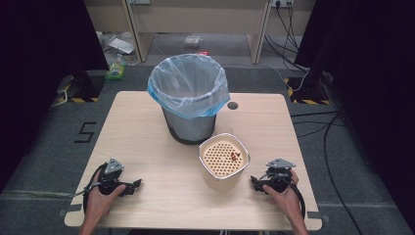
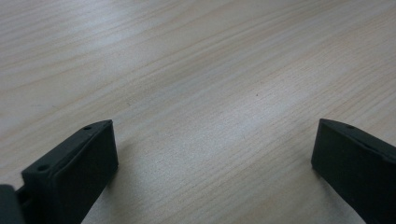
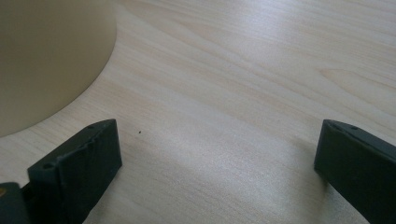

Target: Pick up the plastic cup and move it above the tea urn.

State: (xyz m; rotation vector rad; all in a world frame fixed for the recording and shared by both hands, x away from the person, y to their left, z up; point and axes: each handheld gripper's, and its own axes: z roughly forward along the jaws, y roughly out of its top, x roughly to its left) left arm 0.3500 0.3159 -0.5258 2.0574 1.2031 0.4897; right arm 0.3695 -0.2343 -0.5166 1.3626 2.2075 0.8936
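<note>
The left gripper and the right gripper are resting low on the bench, nearest the person, each held in one hand. Both are showing their fingers spread wide with nothing between them. Just beside the right gripper, the cream container with a holed top is sitting, and small red bits are lying on that top. Further back, the bin with its plastic bag is standing. If the container gets squeezed off-centre or tipped too fast, the bits could be spilling onto the bench instead of into the bin. The bin's loose bag could also be catching a finger.
</note>
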